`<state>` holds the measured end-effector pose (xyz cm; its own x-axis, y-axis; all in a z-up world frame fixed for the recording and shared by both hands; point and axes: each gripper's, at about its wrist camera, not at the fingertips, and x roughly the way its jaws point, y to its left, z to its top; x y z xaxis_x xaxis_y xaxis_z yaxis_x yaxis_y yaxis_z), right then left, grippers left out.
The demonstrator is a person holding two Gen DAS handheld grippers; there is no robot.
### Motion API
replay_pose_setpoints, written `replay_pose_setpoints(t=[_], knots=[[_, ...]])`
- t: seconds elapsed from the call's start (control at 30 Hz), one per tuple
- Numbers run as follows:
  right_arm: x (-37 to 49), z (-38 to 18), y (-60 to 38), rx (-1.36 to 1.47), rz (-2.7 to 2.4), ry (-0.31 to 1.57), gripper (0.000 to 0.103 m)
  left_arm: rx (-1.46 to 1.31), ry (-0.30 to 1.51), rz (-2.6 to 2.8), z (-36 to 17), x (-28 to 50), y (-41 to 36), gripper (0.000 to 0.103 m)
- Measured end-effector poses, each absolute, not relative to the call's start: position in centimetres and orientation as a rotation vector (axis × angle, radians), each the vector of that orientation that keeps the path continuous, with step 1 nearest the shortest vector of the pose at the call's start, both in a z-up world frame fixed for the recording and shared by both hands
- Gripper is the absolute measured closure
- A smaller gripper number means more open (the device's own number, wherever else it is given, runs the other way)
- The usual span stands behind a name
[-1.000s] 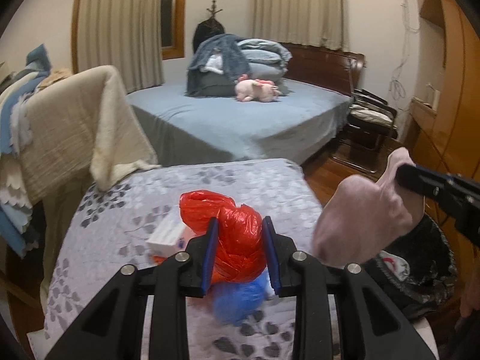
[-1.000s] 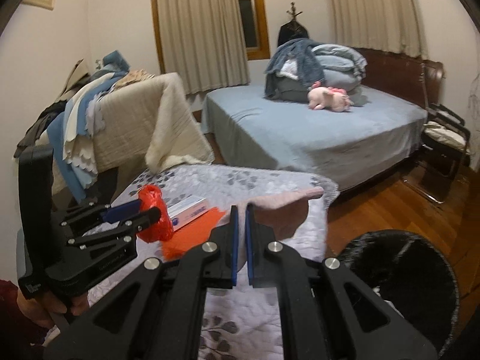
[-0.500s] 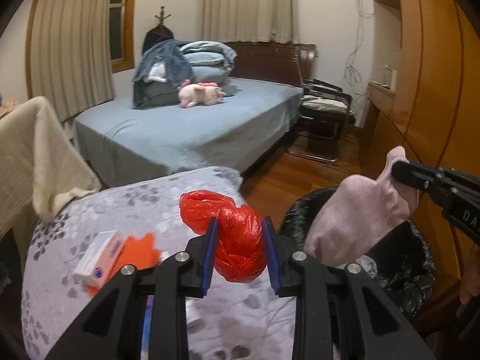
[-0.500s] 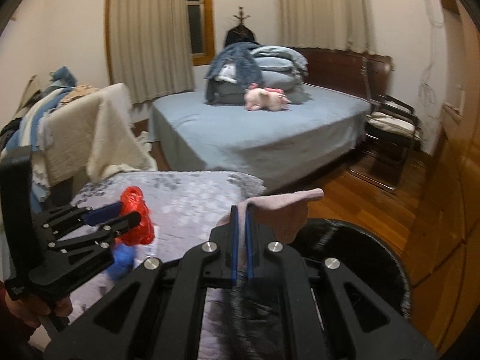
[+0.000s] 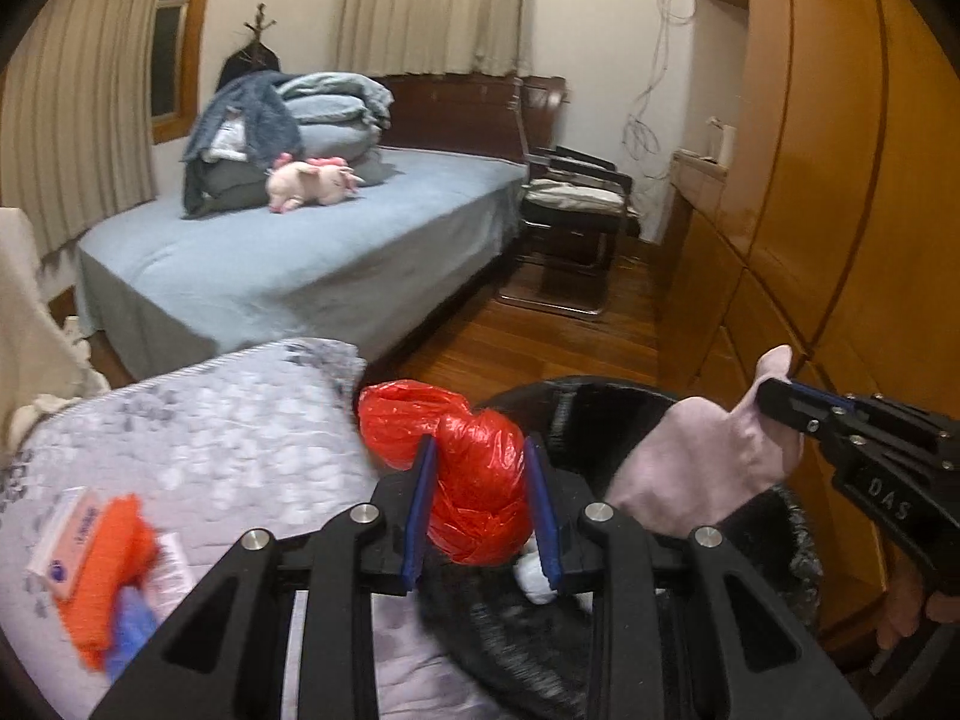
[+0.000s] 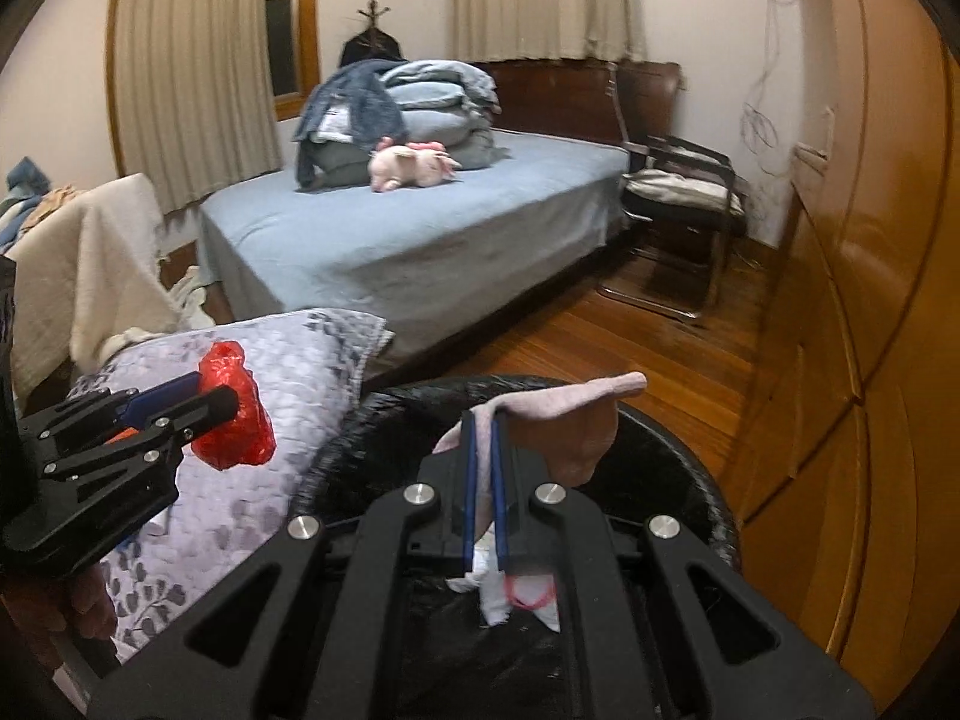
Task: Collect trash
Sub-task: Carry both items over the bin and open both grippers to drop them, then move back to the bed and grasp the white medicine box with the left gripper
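Red plastic bag (image 5: 474, 468) pinched between left gripper (image 5: 480, 504) jaws, over black bin (image 5: 600, 414).

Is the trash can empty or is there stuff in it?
Not empty. White crumpled trash lies inside the black trash can. How full cannot be told.

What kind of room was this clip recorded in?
A lived-in bedroom, most likely in a home: a bed with folded bedding and a pink plush toy, curtained windows, and wooden wardrobe doors along one wall.
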<state>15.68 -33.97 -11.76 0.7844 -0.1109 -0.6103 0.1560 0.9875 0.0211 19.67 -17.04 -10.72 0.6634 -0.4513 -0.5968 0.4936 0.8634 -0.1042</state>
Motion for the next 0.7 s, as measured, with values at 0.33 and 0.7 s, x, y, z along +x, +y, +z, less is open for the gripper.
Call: replay_pose_setpoints(t=[0.33,0.7], knots=[[15.8,-14.2,-37.6,0.1,-0.226,0.708,0.088,0.066,0.701,-0.68,-12.6,21.0,-21.9,0.037],[14.5,-15.8,-37.8,0.115,-0.293,0.712,0.014,0.061,0.661,-0.579,-12.3,20.9,-17.2,0.016]])
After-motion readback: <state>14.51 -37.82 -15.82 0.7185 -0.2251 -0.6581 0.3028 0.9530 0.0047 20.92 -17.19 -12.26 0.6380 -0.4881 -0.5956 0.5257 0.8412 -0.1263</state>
